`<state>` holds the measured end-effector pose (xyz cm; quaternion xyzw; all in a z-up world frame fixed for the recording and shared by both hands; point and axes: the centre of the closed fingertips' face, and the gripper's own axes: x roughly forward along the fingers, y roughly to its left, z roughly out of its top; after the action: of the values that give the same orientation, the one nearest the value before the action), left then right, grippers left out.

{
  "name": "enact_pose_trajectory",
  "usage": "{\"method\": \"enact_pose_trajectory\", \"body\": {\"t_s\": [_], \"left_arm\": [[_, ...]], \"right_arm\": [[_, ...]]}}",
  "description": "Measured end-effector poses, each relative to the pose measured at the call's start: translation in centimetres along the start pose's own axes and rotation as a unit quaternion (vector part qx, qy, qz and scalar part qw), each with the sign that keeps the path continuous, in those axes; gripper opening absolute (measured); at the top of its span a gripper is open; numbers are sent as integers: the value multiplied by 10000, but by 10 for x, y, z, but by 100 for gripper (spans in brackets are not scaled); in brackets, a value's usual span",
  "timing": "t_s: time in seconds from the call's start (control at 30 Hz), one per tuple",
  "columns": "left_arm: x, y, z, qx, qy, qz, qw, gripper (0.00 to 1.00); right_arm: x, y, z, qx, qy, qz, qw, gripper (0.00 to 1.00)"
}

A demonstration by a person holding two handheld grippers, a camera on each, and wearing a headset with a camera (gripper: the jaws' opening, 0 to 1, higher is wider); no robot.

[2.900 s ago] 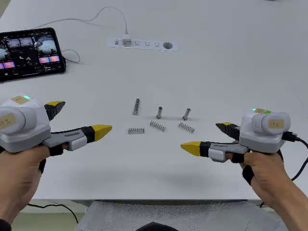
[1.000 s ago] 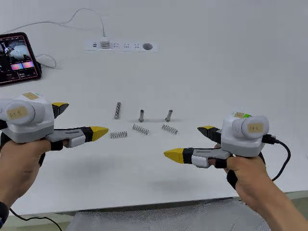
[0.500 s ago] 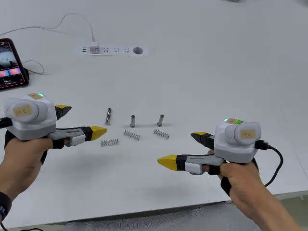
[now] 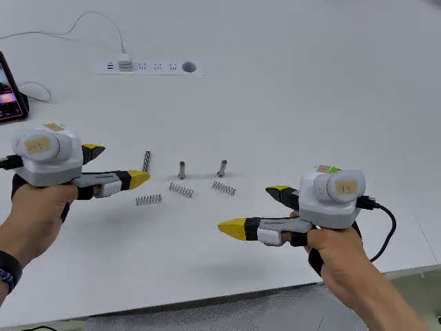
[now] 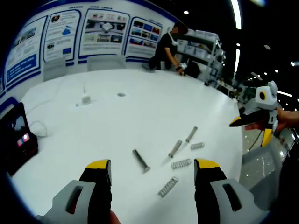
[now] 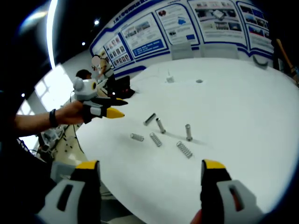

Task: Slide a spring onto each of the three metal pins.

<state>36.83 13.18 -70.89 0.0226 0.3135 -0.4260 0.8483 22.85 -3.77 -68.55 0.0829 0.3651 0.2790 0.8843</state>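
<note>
left gripper: jaws spread wide with nothing between them. its yellow fingertips hang above the white workbench, just left of the parts, and a hand holds the body from below.

right gripper: jaws also spread wide and empty. its yellow fingertips hang above the bench, to the right of the parts and nearer the person.

parts, between the two grippers:
- three springs lie loose on the bench in a row: left spring, middle spring, right spring.
- three metal pins form a second row just behind the springs. the left pin lies on its side. the middle pin and right pin appear to stand upright.
- each spring is near a pin but apart from it.

far side of the bench: a white power strip with a charger plugged in and a cable running off to the left. a tablet with a lit screen sits at the left edge.
</note>
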Motion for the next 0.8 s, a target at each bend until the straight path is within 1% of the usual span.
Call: {"method": "enact_pose_trajectory", "body": {"t_s": [0.17,0.27,0.33,0.43,0.57,0.67,0.8], "left_arm": [[13,1,-1,37,58,-36,10000,69],[24,0,-2,-62,38,-101,9999,67],[30,-1,-5,-63,87,-119,9999,66],[40,-1,-9,-14,152,-122,9998,63],[50,2,-13,-85,195,-95,9997,59],[55,3,-13,-113,209,-68,9997,56],[64,6,-16,-153,237,-27,9996,51]], "right_arm": [[0,-1,0,9,13,-8,10000,90],[0,-1,0,28,12,-15,10000,90],[0,-2,-1,37,17,-20,10000,90],[0,-2,-2,57,23,-23,10000,90],[-1,-4,-5,90,31,-38,9999,90],[-1,-6,-6,123,36,-48,9999,90],[-1,-7,-9,144,61,-52,9999,89]]}}
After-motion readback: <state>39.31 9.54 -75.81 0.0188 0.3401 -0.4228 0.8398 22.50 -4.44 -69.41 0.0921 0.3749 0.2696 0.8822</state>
